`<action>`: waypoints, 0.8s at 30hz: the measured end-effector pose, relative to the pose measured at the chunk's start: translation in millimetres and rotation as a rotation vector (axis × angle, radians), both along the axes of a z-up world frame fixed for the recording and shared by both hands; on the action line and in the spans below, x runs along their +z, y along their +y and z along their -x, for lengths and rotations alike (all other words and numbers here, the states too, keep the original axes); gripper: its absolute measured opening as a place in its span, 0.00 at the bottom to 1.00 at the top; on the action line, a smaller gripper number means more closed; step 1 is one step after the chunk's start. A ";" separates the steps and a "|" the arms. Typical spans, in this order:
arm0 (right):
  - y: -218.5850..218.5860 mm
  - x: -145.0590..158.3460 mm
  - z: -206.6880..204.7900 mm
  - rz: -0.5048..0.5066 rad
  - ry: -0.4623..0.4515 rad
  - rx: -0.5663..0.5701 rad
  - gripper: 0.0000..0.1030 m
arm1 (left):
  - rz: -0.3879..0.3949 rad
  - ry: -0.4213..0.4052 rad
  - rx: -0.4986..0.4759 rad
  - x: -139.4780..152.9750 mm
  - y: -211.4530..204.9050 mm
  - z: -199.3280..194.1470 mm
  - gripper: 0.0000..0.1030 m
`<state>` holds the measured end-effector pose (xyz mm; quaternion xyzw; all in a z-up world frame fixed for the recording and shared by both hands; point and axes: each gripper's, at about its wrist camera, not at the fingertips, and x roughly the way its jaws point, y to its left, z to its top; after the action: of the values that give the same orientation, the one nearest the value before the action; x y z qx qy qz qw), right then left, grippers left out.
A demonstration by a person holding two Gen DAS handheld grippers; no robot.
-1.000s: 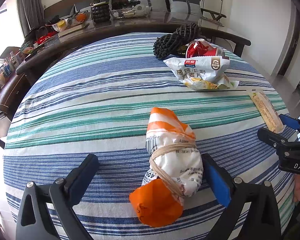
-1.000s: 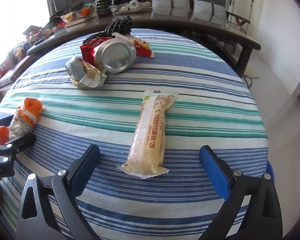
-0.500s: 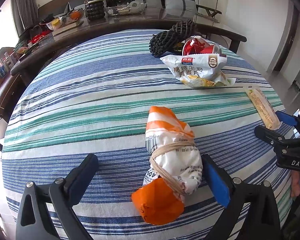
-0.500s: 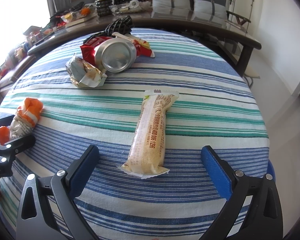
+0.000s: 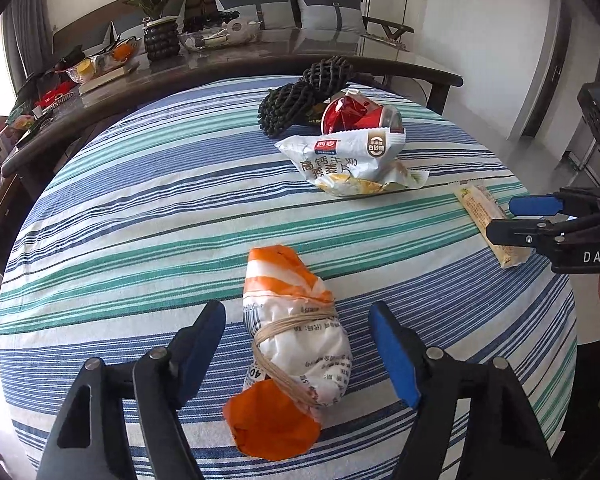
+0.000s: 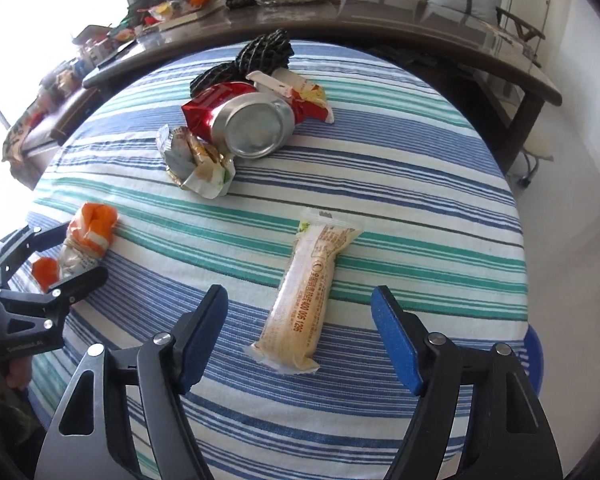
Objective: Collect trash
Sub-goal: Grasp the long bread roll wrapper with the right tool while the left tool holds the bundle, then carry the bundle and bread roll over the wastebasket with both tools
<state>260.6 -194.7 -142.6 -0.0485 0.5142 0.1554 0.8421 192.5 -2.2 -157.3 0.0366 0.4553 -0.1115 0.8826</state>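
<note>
Closing, both jaws straddle wrappers, pads not touching.

Both tongs (image 5: 298, 350) (image 6: 300, 334) narrower around wrappers

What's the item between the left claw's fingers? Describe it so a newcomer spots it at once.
On the round table with the striped cloth, look at the near edge, away from the trash pile by the crushed red can. There the left claw, whose fingers have just been closing in, straddles a crumpled bundle without touching it. It alone is orange and white, tied round with tan string.
</note>
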 end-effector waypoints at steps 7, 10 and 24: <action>10.6 -12.4 -16.4 0.053 0.058 0.003 0.24 | 0.006 -0.010 0.000 2.7 8.8 3.1 0.46; 5.2 -5.9 -7.5 0.017 0.033 -0.002 0.18 | 0.036 -0.028 -0.009 10.5 11.2 7.4 0.46; -35.8 13.7 34.4 -0.117 -0.032 -0.002 0.17 | 0.149 -0.055 -0.116 28.5 -30.8 26.2 0.45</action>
<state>226.2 -230.5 -129.0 -0.0013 0.4906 0.1836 0.8518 166.3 -33.0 -128.9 0.0004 0.4182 -0.1949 0.8872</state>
